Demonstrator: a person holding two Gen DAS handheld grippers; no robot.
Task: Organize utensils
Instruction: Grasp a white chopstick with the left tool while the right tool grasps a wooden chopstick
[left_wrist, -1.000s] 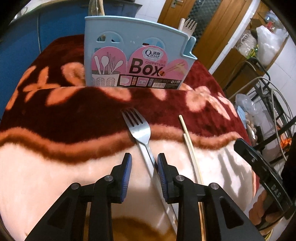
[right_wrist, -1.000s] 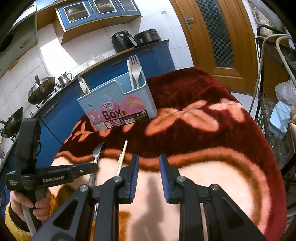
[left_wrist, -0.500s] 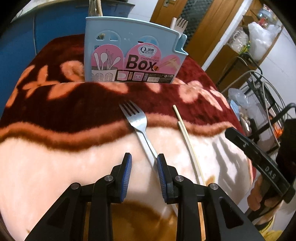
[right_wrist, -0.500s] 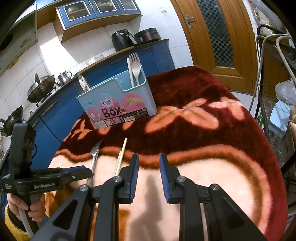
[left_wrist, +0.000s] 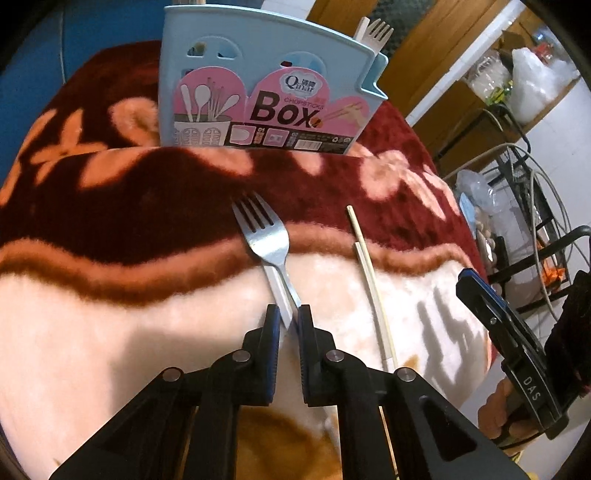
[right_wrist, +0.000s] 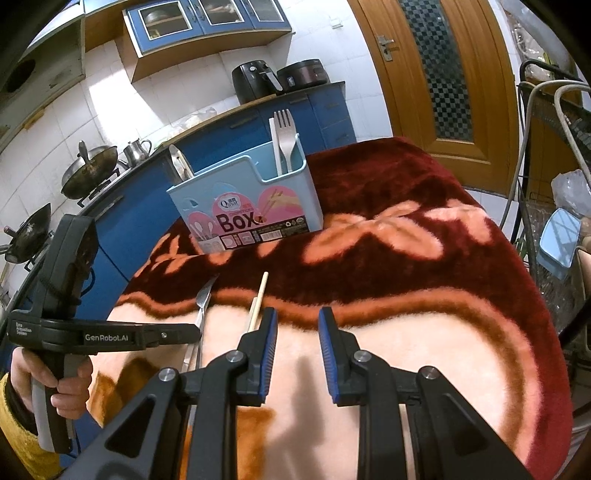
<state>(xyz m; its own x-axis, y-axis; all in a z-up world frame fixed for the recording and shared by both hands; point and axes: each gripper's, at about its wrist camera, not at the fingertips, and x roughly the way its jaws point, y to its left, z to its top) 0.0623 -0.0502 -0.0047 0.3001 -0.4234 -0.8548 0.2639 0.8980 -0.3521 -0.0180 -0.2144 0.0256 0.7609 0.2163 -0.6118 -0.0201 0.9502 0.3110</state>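
Note:
A metal fork (left_wrist: 264, 240) lies on the red and pink blanket, tines toward the light blue utensil box (left_wrist: 266, 96). My left gripper (left_wrist: 288, 319) is shut on the fork's handle. A pair of chopsticks (left_wrist: 369, 273) lies to the right of the fork. The box (right_wrist: 251, 206) holds a fork (right_wrist: 284, 136) and a spoon (right_wrist: 179, 162). My right gripper (right_wrist: 295, 328) is open and empty, low over the blanket, just right of the chopsticks (right_wrist: 258, 299). In the right wrist view the fork (right_wrist: 203, 306) shows past the left gripper (right_wrist: 195, 332).
The blanket (right_wrist: 406, 280) covers a rounded table that drops off at the right. A wire rack (right_wrist: 546, 221) stands to the right, a blue kitchen counter (right_wrist: 258, 118) with appliances behind the box, and a wooden door (right_wrist: 436, 74) at the back.
My left gripper has closed its jaws onto the fork handle; they were apart around it before. The right gripper has held still.

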